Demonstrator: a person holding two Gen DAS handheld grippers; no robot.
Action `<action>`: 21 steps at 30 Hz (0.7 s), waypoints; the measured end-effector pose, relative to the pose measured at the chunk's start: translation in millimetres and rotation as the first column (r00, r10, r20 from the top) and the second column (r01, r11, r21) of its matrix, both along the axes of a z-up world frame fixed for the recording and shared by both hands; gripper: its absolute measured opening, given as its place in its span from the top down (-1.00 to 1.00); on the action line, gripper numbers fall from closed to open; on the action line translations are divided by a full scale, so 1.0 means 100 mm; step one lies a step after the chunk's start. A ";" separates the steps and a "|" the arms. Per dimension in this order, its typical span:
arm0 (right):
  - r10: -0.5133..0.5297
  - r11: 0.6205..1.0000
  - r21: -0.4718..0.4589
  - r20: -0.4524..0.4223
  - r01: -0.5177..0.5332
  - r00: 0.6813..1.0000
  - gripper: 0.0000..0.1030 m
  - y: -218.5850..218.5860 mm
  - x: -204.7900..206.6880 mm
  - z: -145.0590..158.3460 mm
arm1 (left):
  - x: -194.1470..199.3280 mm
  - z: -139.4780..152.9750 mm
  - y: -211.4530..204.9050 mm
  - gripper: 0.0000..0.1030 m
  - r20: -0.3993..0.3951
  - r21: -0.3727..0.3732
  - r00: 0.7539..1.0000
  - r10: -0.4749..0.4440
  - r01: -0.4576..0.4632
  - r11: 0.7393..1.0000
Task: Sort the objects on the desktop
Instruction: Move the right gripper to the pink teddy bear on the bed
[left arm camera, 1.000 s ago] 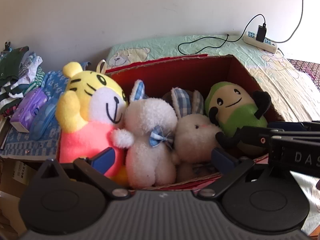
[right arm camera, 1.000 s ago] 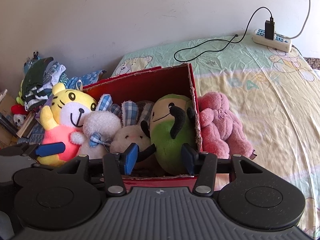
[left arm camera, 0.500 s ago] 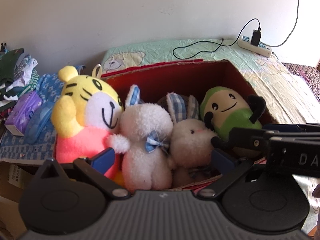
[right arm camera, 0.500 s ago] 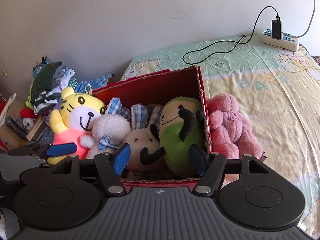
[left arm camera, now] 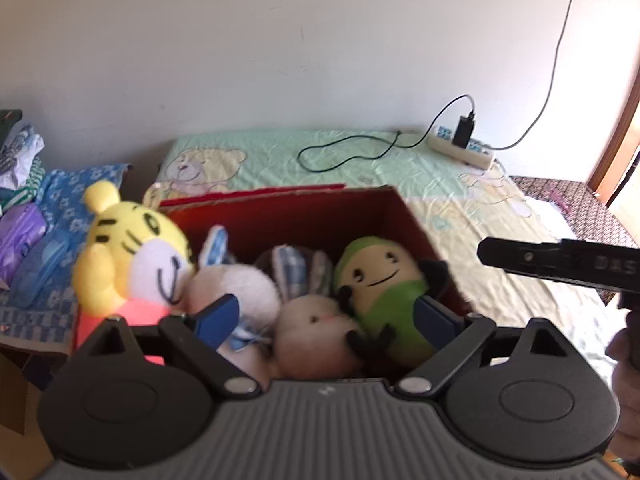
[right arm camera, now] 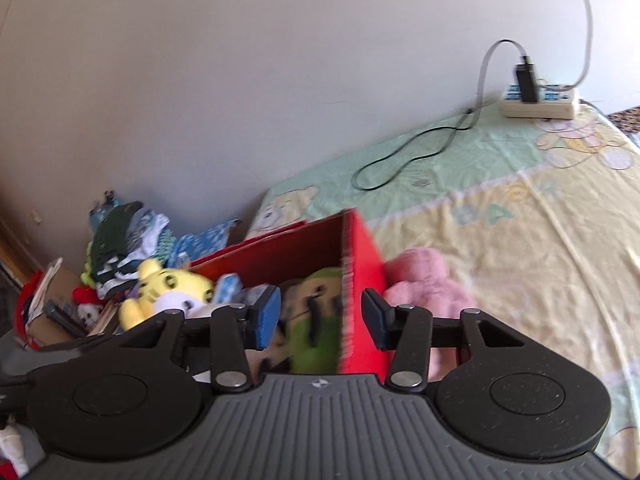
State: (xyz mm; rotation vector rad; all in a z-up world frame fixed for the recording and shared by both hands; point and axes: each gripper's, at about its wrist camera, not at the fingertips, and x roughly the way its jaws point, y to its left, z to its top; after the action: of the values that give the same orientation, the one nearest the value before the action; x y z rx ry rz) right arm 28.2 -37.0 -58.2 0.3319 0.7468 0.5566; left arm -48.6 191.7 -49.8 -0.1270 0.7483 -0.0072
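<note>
A red cardboard box (left arm camera: 280,216) on the bed holds a yellow tiger plush (left arm camera: 132,256), a white rabbit plush (left arm camera: 236,288), a cream rabbit plush (left arm camera: 312,328) and a green bean plush (left arm camera: 384,284). My left gripper (left arm camera: 326,316) is open and empty, held above the box's near side. My right gripper (right arm camera: 318,318) is open and empty over the box's right wall (right arm camera: 360,280). A pink plush (right arm camera: 424,284) lies on the bed just right of the box. The right gripper also shows at the right of the left wrist view (left arm camera: 560,264).
A power strip (left arm camera: 460,148) with a black charger and cable lies on the bed by the wall. Folded clothes (right arm camera: 120,240) and a blue cloth with a purple pack (left arm camera: 20,236) sit left of the box. The bedsheet (right arm camera: 540,240) stretches to the right.
Both grippers have risen and pulled back from the box. The right gripper has swung right, so the box wall now sits between its fingers in view. The plush toys have not moved.
</note>
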 end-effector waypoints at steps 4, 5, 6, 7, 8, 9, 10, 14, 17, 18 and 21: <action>-0.023 0.995 -0.102 -0.067 0.016 0.998 0.06 -0.23 0.24 -0.25 | 0.03 0.04 -0.18 -0.83 0.020 -0.048 1.000 -0.017 0.018 0.999; -0.015 0.991 -0.133 -0.078 0.005 0.997 0.11 -0.26 0.28 -0.34 | 0.04 0.05 -0.25 -0.83 0.022 -0.057 1.000 -0.023 0.024 0.998; -0.003 0.989 -0.150 -0.085 -0.010 0.996 0.13 -0.30 0.31 -0.41 | 0.05 0.06 -0.31 -0.83 0.025 -0.066 0.999 -0.032 0.033 0.997; 0.009 0.987 -0.161 -0.095 -0.024 0.995 0.14 -0.32 0.34 -0.48 | 0.04 0.07 -0.38 -0.83 0.032 -0.073 0.998 -0.045 0.047 0.996; 0.016 0.984 -0.174 -0.107 -0.034 0.994 0.16 -0.36 0.36 -0.56 | 0.04 0.08 -0.46 -0.83 0.043 -0.077 0.997 -0.056 0.060 0.995; 0.021 0.983 -0.179 -0.119 -0.042 0.993 0.19 -0.40 0.40 -0.62 | 0.03 0.09 -0.55 -0.83 0.056 -0.079 0.996 -0.072 0.076 0.994; 0.031 0.983 -0.176 -0.133 -0.054 0.991 0.19 -0.45 0.44 -0.69 | 0.02 0.10 -0.64 -0.83 0.068 -0.080 0.994 -0.090 0.095 0.992; 0.111 0.982 -0.130 -0.179 -0.135 0.978 0.20 -0.53 0.59 -0.83 | -0.01 0.07 -0.99 -0.83 0.088 -0.083 0.985 -0.149 0.157 0.984; 0.183 0.972 -0.118 -0.178 -0.205 0.967 0.20 -0.49 0.65 -0.89 | 0.01 0.03 -1.16 -0.83 0.073 -0.079 0.986 -0.151 0.156 0.985; 0.197 0.969 -0.116 -0.181 -0.220 0.963 0.20 -0.47 0.67 -0.91 | 0.01 0.01 -1.19 -0.83 0.064 -0.083 0.988 -0.140 0.145 0.986; 0.248 0.957 -0.101 -0.194 -0.271 0.949 0.19 -0.38 0.74 -0.98 | 0.02 -0.02 -1.22 -0.84 0.036 -0.103 0.995 -0.095 0.098 0.990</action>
State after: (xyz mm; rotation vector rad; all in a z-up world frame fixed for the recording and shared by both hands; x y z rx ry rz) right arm 101.9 -75.5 -155.8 0.1663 1.0047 0.7311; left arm -46.7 70.0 -52.2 -0.1897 0.7225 -0.1407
